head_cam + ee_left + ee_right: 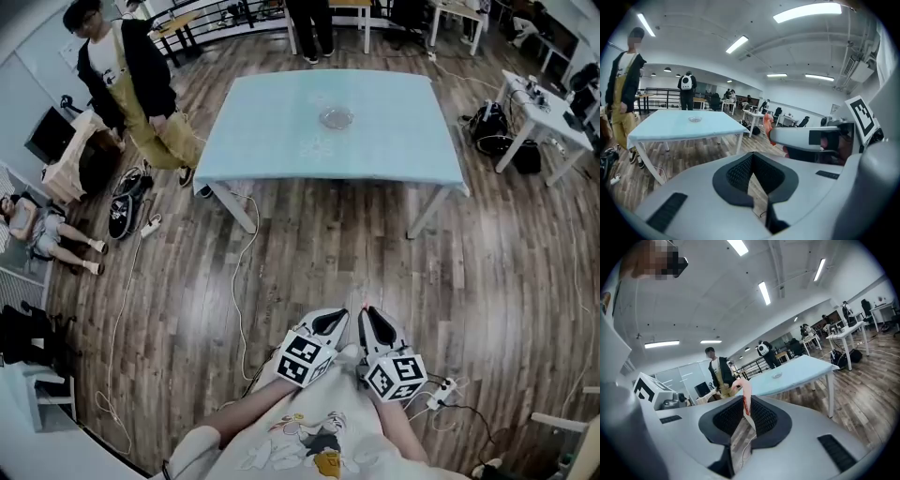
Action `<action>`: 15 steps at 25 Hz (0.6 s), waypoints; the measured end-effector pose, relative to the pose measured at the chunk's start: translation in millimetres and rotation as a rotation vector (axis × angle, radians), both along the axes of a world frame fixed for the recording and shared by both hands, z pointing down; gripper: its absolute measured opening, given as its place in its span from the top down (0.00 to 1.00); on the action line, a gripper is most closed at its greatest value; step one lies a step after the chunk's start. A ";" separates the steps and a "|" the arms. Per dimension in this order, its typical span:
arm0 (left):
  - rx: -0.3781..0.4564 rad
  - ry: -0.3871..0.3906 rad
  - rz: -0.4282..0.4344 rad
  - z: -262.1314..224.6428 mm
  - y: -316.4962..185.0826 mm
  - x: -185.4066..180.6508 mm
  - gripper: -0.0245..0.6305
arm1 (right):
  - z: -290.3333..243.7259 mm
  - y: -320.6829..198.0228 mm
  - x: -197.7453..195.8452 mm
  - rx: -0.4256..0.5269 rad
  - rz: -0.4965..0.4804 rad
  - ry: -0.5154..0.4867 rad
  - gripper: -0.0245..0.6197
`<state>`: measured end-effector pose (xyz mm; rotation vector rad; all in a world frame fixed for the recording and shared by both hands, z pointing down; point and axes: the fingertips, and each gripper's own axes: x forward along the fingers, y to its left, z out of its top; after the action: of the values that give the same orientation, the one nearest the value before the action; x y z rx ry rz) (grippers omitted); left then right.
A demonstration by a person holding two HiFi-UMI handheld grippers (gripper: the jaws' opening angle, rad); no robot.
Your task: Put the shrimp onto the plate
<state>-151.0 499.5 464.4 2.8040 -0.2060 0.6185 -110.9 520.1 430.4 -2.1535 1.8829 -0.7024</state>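
A pink-and-red shrimp (744, 395) stands up between the jaws of my right gripper (745, 405), which is shut on it. In the left gripper view the same shrimp (767, 125) pokes out of the right gripper's tip as an orange bit. My left gripper (753, 164) is shut with nothing in it. Both grippers, left (330, 322) and right (368, 317), hang side by side close to my body, over the wooden floor. The clear glass plate (336, 118) sits near the middle of the light-blue table (281, 141), well ahead of me; it shows small in the gripper views (776, 375) (694, 119).
A person in yellow overalls (141, 89) stands off the table's left corner. Cables (239, 281) trail over the floor between me and the table, and a power strip (441, 390) lies by my right side. White desks with bags (539, 117) stand at the right.
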 end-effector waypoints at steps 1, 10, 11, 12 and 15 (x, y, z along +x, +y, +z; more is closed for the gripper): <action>0.001 -0.004 0.002 -0.1 2.1 7.4 0.95 | 0.7 0.6 6.7 0.006 -0.007 -0.004 0.86; -0.028 -0.063 -0.004 6.4 0.7 39.9 0.95 | 6.6 -0.3 47.5 0.004 -0.011 -0.061 0.86; -0.027 -0.069 0.003 7.5 -0.4 44.3 0.95 | 7.2 -1.2 52.3 0.003 -0.003 -0.066 0.86; -0.022 -0.073 0.013 8.1 -2.1 49.7 0.95 | 8.0 -2.6 57.6 0.002 0.005 -0.069 0.86; -0.030 -0.059 0.015 10.1 -16.5 66.7 0.95 | 14.5 -12.9 72.9 -0.012 0.020 -0.079 0.86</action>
<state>-84.3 483.0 474.5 2.7636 -0.1852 0.7025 -38.0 507.2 444.9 -2.1155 1.8200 -0.7845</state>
